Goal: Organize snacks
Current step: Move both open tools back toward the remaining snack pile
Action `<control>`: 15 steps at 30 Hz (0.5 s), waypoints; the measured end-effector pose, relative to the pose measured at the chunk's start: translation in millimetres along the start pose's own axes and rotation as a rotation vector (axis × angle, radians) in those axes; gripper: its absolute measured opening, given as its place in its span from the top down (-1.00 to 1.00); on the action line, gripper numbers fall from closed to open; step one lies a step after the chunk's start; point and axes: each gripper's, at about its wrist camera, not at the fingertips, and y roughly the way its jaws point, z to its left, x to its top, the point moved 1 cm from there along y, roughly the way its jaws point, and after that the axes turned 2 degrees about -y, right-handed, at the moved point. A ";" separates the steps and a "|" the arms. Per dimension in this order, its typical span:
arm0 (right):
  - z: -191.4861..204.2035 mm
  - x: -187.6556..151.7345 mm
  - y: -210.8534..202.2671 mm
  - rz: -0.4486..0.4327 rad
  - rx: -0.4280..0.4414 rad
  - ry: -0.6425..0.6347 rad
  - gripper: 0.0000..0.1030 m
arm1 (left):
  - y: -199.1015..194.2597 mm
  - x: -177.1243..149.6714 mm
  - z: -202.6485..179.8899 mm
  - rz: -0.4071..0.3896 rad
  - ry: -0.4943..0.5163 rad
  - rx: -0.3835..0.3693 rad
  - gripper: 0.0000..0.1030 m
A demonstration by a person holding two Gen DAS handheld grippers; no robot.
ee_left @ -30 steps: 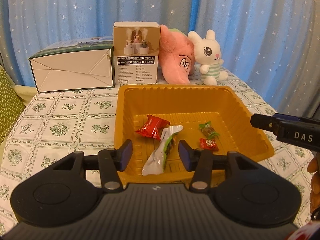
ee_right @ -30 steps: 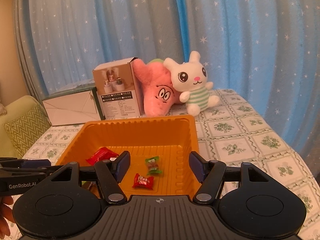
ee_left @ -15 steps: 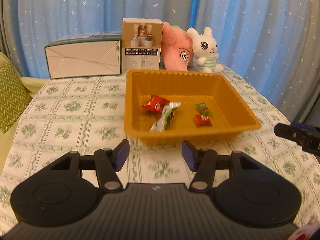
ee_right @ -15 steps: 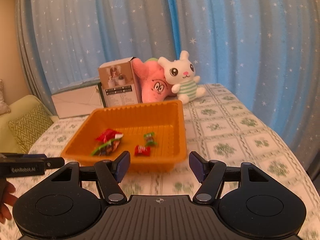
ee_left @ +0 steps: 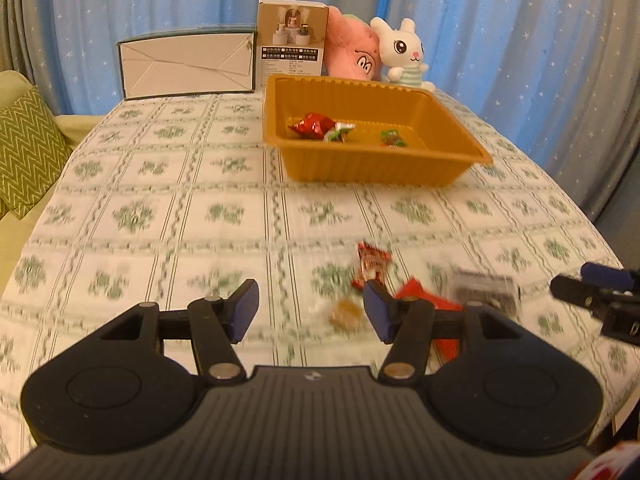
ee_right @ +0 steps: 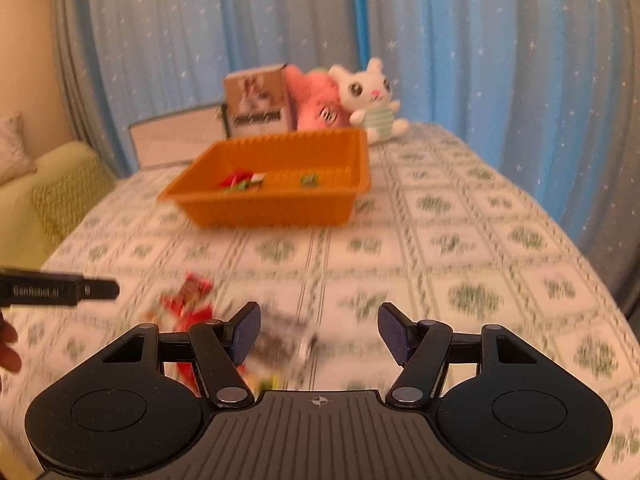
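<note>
Below my left tool [ee_left: 310, 310], whose jaws are standing wide with nothing between them, loose snacks are lying on the bench [ee_left: 160, 184]: a small tan candy [ee_left: 345, 314] just inside the right pad, a red wrapped candy [ee_left: 372, 264] beyond it, a red packet [ee_left: 432, 308] partly hidden behind the right finger, and a dark packet [ee_left: 486, 288] further right. Well beyond them the orange tray [ee_left: 372, 168] is already holding several snacks. I am judging the tan candy the nearest pick, so I should be centring the pads over it before closing. From the right wrist view, my right tool [ee_right: 320, 332] is also gaping empty, with a blurred dark packet [ee_right: 280, 344] just beside its left pad and red wrappers [ee_right: 192, 300] further left. I am thinking each tool should be taking its own nearest piece, keeping clear of the other tool [ee_right: 60, 290] crossing in at the left edge.
</note>
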 end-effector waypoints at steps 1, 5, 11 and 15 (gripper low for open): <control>1.8 -6.5 -1.7 0.013 0.005 -0.004 -0.26 | -2.8 -4.2 -0.7 0.000 -0.001 -0.004 -0.05; 9.3 -24.8 -6.0 0.048 0.023 -0.026 -0.26 | -12.0 -19.7 -5.6 0.004 -0.006 -0.024 -0.05; 17.4 -34.0 -2.2 0.064 0.053 -0.056 -0.26 | -14.0 -24.5 -15.1 0.002 0.019 -0.041 -0.05; 22.7 -37.4 9.6 0.103 0.060 -0.103 -0.26 | -10.6 -25.9 -16.4 0.011 0.026 -0.041 -0.05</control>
